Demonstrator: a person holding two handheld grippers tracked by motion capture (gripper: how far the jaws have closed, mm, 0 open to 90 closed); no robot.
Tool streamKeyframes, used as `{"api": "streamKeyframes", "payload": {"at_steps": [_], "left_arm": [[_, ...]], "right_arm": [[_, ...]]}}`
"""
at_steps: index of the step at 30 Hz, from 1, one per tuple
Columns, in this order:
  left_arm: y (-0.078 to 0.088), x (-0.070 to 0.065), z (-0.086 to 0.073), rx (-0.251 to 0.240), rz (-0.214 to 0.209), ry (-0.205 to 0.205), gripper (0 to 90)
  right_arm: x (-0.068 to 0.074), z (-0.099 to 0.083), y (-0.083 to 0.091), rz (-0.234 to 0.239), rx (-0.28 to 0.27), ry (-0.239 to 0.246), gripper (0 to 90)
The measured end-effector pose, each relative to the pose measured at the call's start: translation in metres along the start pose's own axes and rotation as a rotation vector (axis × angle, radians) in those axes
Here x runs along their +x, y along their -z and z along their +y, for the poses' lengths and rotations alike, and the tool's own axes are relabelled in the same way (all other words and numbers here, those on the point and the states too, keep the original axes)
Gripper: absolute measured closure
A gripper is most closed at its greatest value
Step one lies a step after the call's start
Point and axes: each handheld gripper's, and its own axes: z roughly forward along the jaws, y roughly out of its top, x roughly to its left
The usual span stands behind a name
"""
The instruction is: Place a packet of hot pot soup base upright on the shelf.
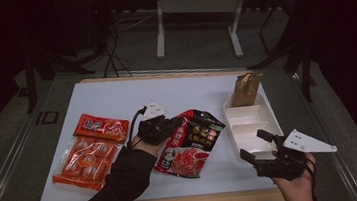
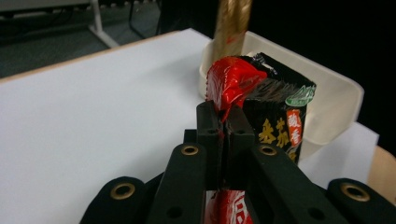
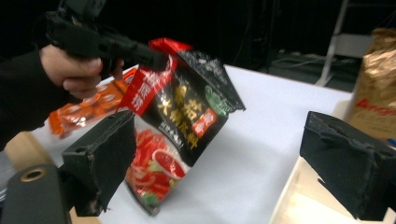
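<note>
A black-and-red snack bag [image 1: 191,142] hangs tilted over the white mat, its lower end near the mat. My left gripper [image 1: 171,124] is shut on the bag's red top corner. In the left gripper view the jaws [image 2: 224,112] pinch that crumpled corner of the bag [image 2: 275,107]. My right gripper [image 1: 254,144] stands open at the near right, beside the white tray [image 1: 228,113], with nothing between its pads. The right gripper view looks past its wide jaws [image 3: 224,154] at the lifted bag [image 3: 187,112] and the left gripper [image 3: 154,58] holding it.
A gold pouch [image 1: 245,89] stands upright in the tray's far compartment. Two orange snack packs [image 1: 90,160] [image 1: 100,127] lie at the mat's left side. The tray's near compartments [image 3: 299,196] hold nothing. Table legs and cables stand on the floor beyond.
</note>
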Motion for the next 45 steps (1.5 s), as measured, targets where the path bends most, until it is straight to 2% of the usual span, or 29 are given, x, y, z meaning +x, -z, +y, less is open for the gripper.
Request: {"api": "streamKeyframes", "payload": {"at_steps": [4, 5, 7, 8, 9, 10, 11, 12, 14, 16, 17, 18, 20, 21, 23, 24, 28, 31, 35, 37, 40, 41, 43, 45], "left_arm": [[0.009, 0.0, 0.002, -0.062, -0.04, 0.029, 88.1], [0.011, 0.0, 0.003, -0.078, -0.047, 0.04, 88.0], [0.013, -0.001, 0.005, -0.1, -0.075, 0.046, 87.9], [0.013, -0.001, 0.005, -0.1, -0.075, 0.046, 87.8], [0.014, -0.005, 0.007, -0.112, -0.085, 0.037, 87.9], [0.015, -0.006, 0.007, -0.12, -0.092, 0.046, 87.9], [0.015, -0.008, 0.008, -0.128, -0.099, 0.04, 87.9], [0.015, -0.01, 0.008, -0.132, -0.096, 0.027, 88.0], [0.015, -0.012, 0.009, -0.15, -0.124, 0.043, 87.9], [0.016, -0.013, 0.009, -0.172, -0.135, 0.053, 87.9], [0.016, -0.014, 0.009, -0.183, -0.154, 0.06, 87.9], [0.016, -0.015, 0.009, -0.195, -0.155, 0.058, 87.9], [0.017, -0.015, 0.009, -0.219, -0.189, 0.074, 87.9], [0.016, -0.016, 0.009, -0.226, -0.188, 0.073, 87.9], [0.016, -0.017, 0.009, -0.23, -0.206, 0.085, 87.9], [0.016, -0.018, 0.009, -0.238, -0.208, 0.087, 87.8], [0.015, -0.019, 0.008, -0.256, -0.216, 0.08, 87.8], [0.015, -0.017, 0.007, -0.259, -0.219, 0.083, 87.6], [0.017, -0.016, 0.008, -0.255, -0.217, 0.068, 86.9], [0.018, -0.015, 0.009, -0.253, -0.216, 0.046, 86.5], [0.019, -0.015, 0.01, -0.242, -0.226, 0.04, 84.0], [0.019, -0.015, 0.01, -0.233, -0.236, 0.04, 81.8], [0.019, -0.016, 0.011, -0.229, -0.242, 0.014, 78.9], [0.019, -0.017, 0.011, -0.228, -0.251, 0.011, 70.4]], "right_arm": [[0.003, 0.004, -0.005, -0.003, 0.015, 0.016, 13.0], [0.004, 0.005, -0.007, 0.009, 0.011, 0.013, 12.2], [0.006, 0.009, -0.011, 0.023, 0.004, 0.019, 10.4], [0.006, 0.011, -0.014, 0.042, 0.009, 0.014, 10.1], [0.007, 0.014, -0.017, 0.042, 0.006, 0.001, 10.1], [0.007, 0.015, -0.02, 0.052, 0.008, -0.01, 10.1], [0.007, 0.017, -0.024, 0.066, 0.016, -0.011, 10.2], [0.007, 0.017, -0.027, 0.057, 0.015, -0.005, 10.5], [0.006, 0.02, -0.034, 0.074, 0.031, -0.005, 12.9], [0.003, 0.021, -0.041, 0.08, 0.039, -0.019, 15.0], [0.002, 0.022, -0.044, 0.085, 0.037, -0.028, 16.8], [0.0, 0.024, -0.047, 0.093, 0.039, -0.038, 23.2], [-0.002, 0.026, -0.05, 0.104, 0.032, -0.048, 31.3], [-0.003, 0.027, -0.051, 0.123, 0.031, -0.056, 37.5], [-0.003, 0.027, -0.053, 0.132, 0.035, -0.041, 53.3], [-0.003, 0.027, -0.054, 0.141, 0.034, -0.04, 53.7], [-0.003, 0.031, -0.053, 0.143, 0.041, -0.028, 69.3], [-0.005, 0.036, -0.051, 0.169, 0.031, -0.055, 74.1], [-0.005, 0.042, -0.051, 0.175, 0.037, -0.054, 76.0], [-0.004, 0.045, -0.05, 0.173, 0.043, -0.049, 76.4], [-0.006, 0.05, -0.049, 0.174, 0.042, -0.041, 77.1], [-0.006, 0.052, -0.048, 0.174, 0.038, -0.037, 77.3], [-0.007, 0.055, -0.046, 0.173, 0.032, -0.03, 77.8], [-0.008, 0.057, -0.044, 0.168, 0.023, -0.022, 78.0]]}}
